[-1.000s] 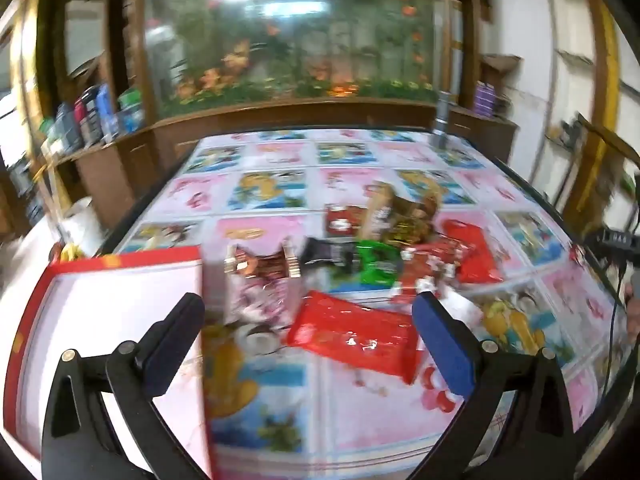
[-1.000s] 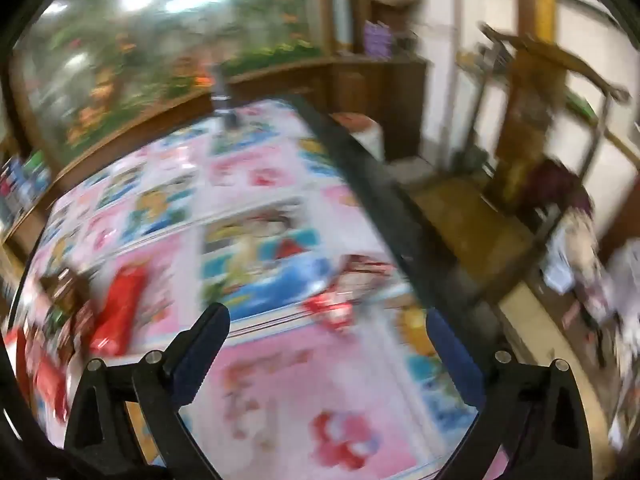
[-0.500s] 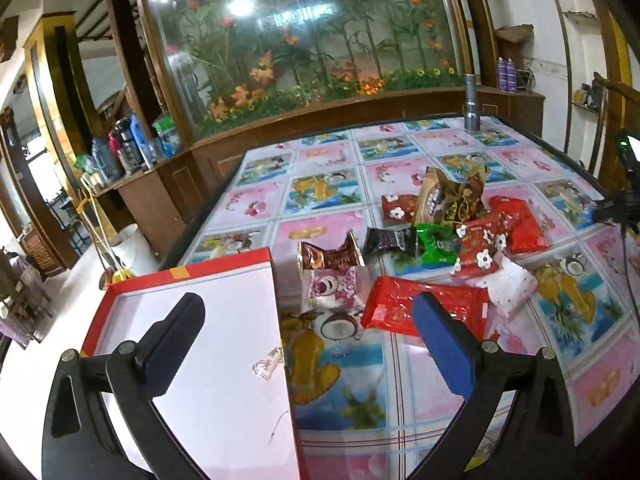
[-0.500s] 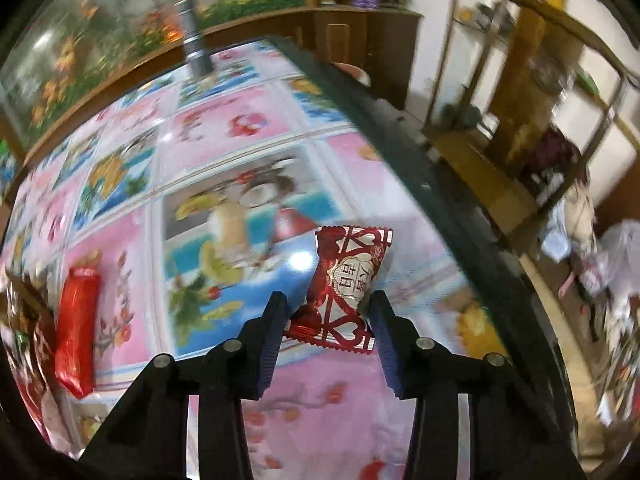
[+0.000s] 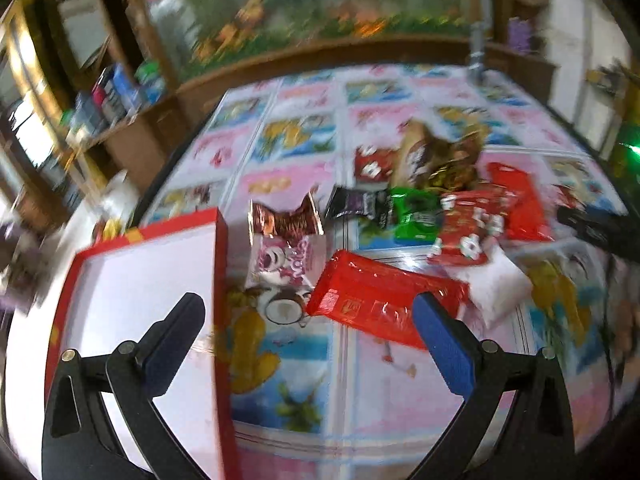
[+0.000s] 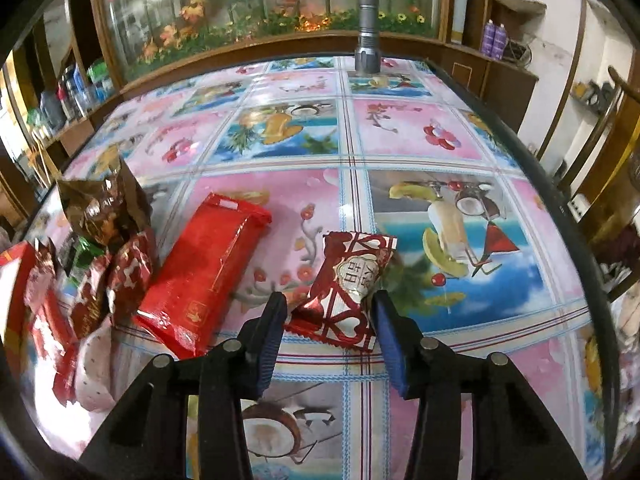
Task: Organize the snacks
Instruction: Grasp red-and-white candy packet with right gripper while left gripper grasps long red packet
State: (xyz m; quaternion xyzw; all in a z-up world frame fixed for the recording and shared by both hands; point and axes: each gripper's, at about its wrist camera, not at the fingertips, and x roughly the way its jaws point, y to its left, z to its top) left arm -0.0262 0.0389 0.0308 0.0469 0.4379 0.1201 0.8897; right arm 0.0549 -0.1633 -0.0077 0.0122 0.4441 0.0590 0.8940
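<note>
Red-and-white candy packet (image 6: 347,295), glossy, with heart shapes and a round white label, sits between the fingers of the right gripper (image 6: 330,322), whose jaws are opening; it lies just beside a long red pack (image 6: 202,276) on the flowered tablecloth (image 6: 420,136). Left gripper (image 5: 308,330) is spread wide and holds nothing, above the cloth between the red-rimmed box (image 5: 140,280) and the snack pile (image 5: 436,204).

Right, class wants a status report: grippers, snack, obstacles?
Right gripper jaws opening, red-and-white candy between them. Left gripper open, empty, beside red box. Snack pile unsorted; nothing blocking.
</note>
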